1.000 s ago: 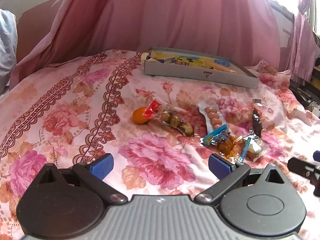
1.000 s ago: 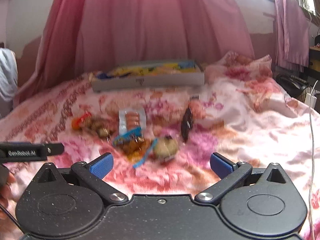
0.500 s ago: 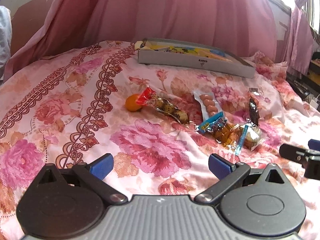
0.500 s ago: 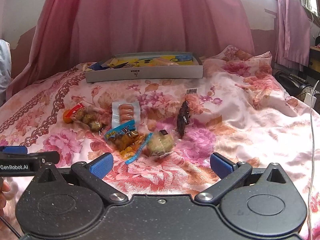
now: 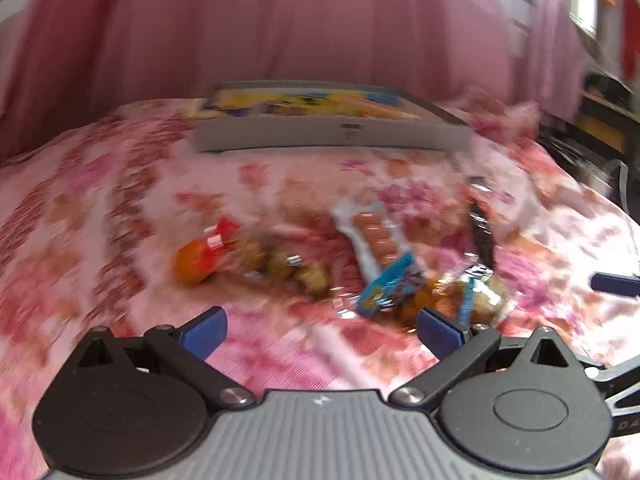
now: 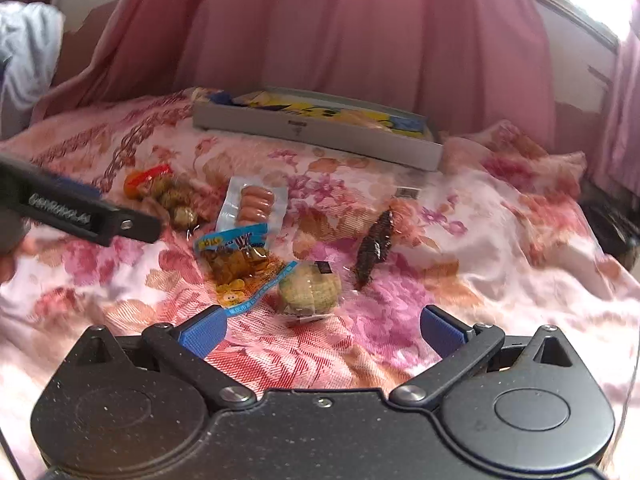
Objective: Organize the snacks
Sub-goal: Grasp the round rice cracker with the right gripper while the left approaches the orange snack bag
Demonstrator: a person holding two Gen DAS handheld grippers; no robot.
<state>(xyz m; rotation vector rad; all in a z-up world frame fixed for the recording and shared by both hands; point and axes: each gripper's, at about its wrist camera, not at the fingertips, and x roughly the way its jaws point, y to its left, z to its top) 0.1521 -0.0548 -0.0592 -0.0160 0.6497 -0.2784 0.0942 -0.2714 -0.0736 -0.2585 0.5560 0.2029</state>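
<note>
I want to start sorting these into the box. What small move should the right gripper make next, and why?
Probably ease the right gripper forward and down onto the round pale snack. Its fingers are open and empty, that pack lies nearest, just ahead between them, and the grey box waits beyond.

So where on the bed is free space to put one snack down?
Free: the bedspread right of the dark snack, and the strip between the sausage pack and the box. Crowded: the snack cluster around the round cake.
</note>
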